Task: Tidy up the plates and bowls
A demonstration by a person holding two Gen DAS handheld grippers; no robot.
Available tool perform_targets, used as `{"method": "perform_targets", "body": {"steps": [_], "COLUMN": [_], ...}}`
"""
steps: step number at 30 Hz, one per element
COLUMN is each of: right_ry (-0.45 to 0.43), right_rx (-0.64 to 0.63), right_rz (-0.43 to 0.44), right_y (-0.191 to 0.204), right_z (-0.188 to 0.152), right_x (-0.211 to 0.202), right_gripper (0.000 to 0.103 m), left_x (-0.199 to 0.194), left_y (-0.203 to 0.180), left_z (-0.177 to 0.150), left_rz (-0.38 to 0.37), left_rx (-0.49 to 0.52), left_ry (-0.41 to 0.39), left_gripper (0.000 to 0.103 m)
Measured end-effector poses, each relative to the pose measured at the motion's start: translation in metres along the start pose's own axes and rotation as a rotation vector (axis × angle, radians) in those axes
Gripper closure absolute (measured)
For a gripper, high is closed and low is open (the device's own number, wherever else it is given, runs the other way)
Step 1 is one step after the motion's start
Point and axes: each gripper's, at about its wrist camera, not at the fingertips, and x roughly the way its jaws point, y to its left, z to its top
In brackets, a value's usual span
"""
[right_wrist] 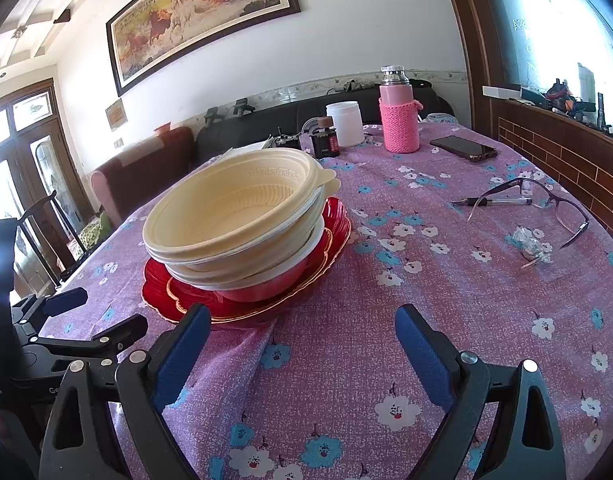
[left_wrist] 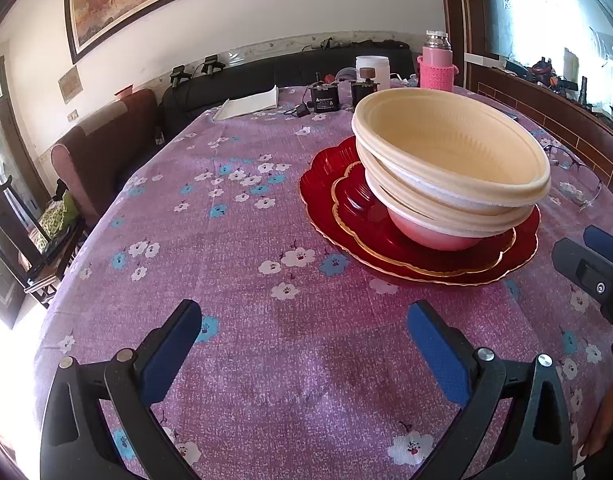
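Several cream bowls [left_wrist: 454,152] [right_wrist: 234,216] are nested in a tilted stack on two red gold-rimmed plates [left_wrist: 338,208] [right_wrist: 162,292], the smaller plate on the larger. My left gripper [left_wrist: 302,344] is open over bare cloth, nearer than the stack and to its left, holding nothing. My right gripper [right_wrist: 302,340] is open too, just in front of the plates' near edge, empty. Each gripper shows at the edge of the other's view: the right gripper [left_wrist: 594,264] at far right, the left gripper [right_wrist: 82,320] at lower left.
The table [left_wrist: 226,264] wears a purple flowered cloth. At its far end stand a pink flask [right_wrist: 398,116], a white jar [right_wrist: 346,122] and dark small items [left_wrist: 326,98]. A phone [right_wrist: 462,148], glasses [right_wrist: 546,204], a pen [right_wrist: 494,201] and a wrapper [right_wrist: 530,246] lie right. Sofa [left_wrist: 106,148] and chair [left_wrist: 10,232] stand left.
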Motion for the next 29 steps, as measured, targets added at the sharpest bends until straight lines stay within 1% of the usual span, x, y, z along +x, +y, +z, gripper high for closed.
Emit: {"method": "perform_targets", "body": {"steps": [16, 23, 25, 28, 29], "right_ry": [-0.003, -0.003, -0.003, 0.000, 0.001], "right_rx": [0.001, 0.000, 0.001, 0.002, 0.002], "right_rz": [-0.003, -0.006, -0.005, -0.006, -0.005], "right_y": [0.0001, 0.0009, 0.0007, 0.0004, 0.0004], "right_z": [-0.0002, -0.0008, -0.0007, -0.0007, -0.0007], "right_x": [-0.0008, -0.0017, -0.0019, -0.0018, -0.0015], "right_gripper": [0.008, 0.008, 0.008, 0.008, 0.008], "left_x": [-0.0012, -0.0026, -0.0031, -0.0068, -0.0065], "left_y": [0.0011, -0.0009, -0.0016, 0.0002, 0.0005], "left_z": [-0.0006, -0.0011, -0.0016, -0.0028, -0.0022], "left_rz": [-0.014, -0.007, -0.022, -0.063, -0.060], "left_rx": [-0.006, 0.002, 0.009, 0.008, 0.009], "left_ry": [0.008, 0.005, 0.008, 0.001, 0.002], "left_gripper": [0.000, 0.000, 0.000, 0.000, 0.000]}}
